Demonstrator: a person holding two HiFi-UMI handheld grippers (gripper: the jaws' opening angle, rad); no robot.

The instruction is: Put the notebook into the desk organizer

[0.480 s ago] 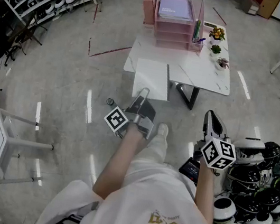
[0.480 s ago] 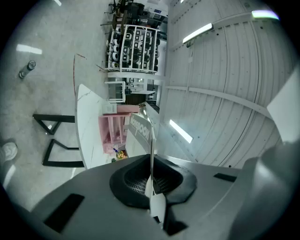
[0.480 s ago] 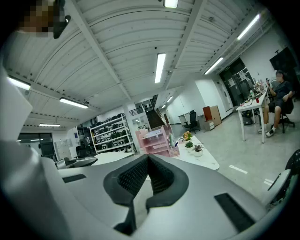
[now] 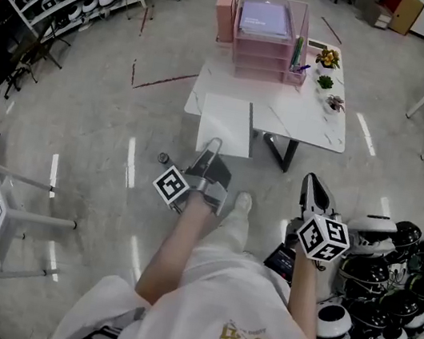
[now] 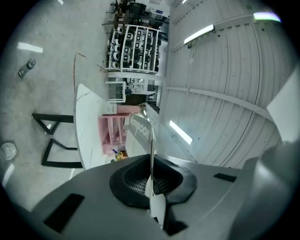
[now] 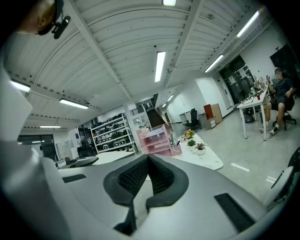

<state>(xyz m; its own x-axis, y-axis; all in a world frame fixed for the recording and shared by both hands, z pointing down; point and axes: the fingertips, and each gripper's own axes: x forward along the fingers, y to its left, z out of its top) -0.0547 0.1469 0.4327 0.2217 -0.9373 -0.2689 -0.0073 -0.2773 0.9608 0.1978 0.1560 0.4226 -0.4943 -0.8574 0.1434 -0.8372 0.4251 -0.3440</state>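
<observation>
My left claw (image 4: pixel 214 147) was all but closed, its pads pinched on the near edge of the notebook (image 4: pixel 226 124). The notebook stuck out ahead of it toward the white table (image 4: pixel 306 116). My right claw (image 4: pixel 312 184) held nothing, its jaws pressed together. Farther off, the pink organizer (image 4: pixel 260 45) stood at the table's back edge, well apart from the notebook.

Near half of the desk (image 4: pixel 302 120) is wide open, easy pass. The pink organizer (image 4: pixel 262 48) hogs the far edge, with a pen cup (image 4: pixel 297 64) and little plants (image 4: pixel 326 82) crowding the far right corner.
</observation>
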